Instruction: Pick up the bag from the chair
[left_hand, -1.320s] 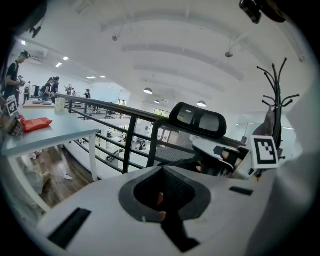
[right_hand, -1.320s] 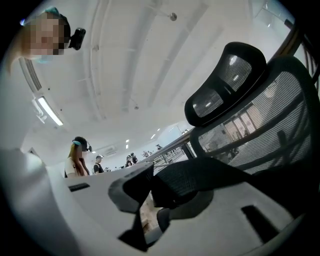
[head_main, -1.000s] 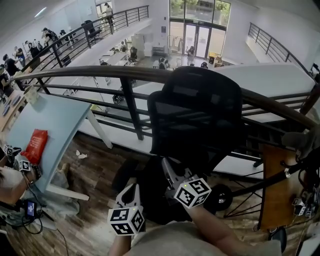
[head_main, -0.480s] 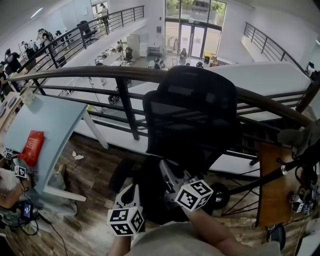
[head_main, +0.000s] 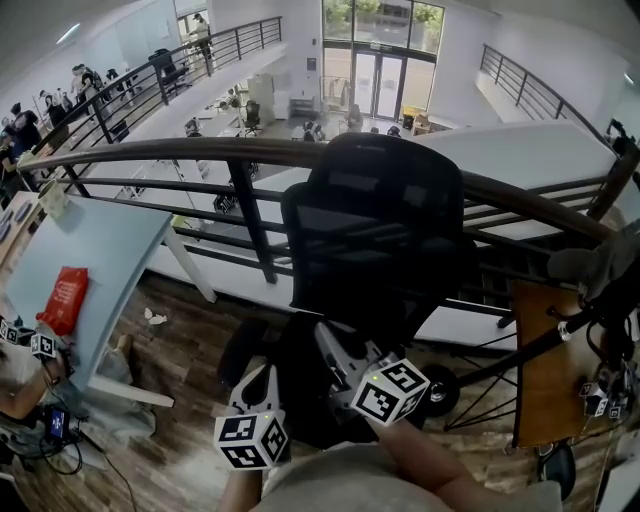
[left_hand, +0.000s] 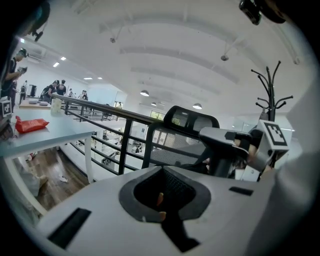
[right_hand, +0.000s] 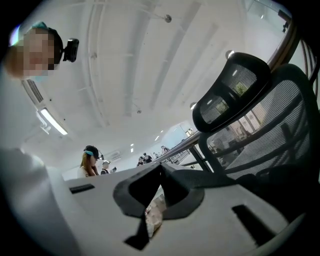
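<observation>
Head view: black mesh office chair (head_main: 385, 230), high back with headrest, standing against a dark metal railing (head_main: 250, 155) that overlooks a lower floor. Bag (head_main: 300, 400): a dark mass on the chair seat, black against black, outline not separable from the seat. Left gripper (head_main: 260, 380): white, marker cube toward the camera, low in the frame at the seat's left side, tips close to the bag; contact cannot be told. Right gripper (head_main: 330, 340): grey jaws angled up and left over the seat, marker cube behind, held on a bare forearm. Pale blue bench (head_main: 90, 250) to the left of the chair, well apart from it; red packet (head_main: 68, 298) flat near the bench's left edge, toward its near corner. Wooden desk (head_main: 545, 380) to the right, carrying cables and small gear. Wood-plank floor (head_main: 190, 340) between bench and chair. Left gripper view: jaws drawn together, tips meeting at a point, only a dark teardrop gap behind them with black mesh showing inside; nothing identifiable clamped. Chair headrest and railing lie beyond; the right gripper crosses the frame at right, and a black coat stand (left_hand: 270, 95) rises behind it. Right gripper view: jaws likewise closed to a point, with a pale, crumpled-looking patch visible low in the gap, nature not determinable. Chair back and headrest fill the right of this view; a standing person (right_hand: 90, 162) shows in the distance.
</observation>
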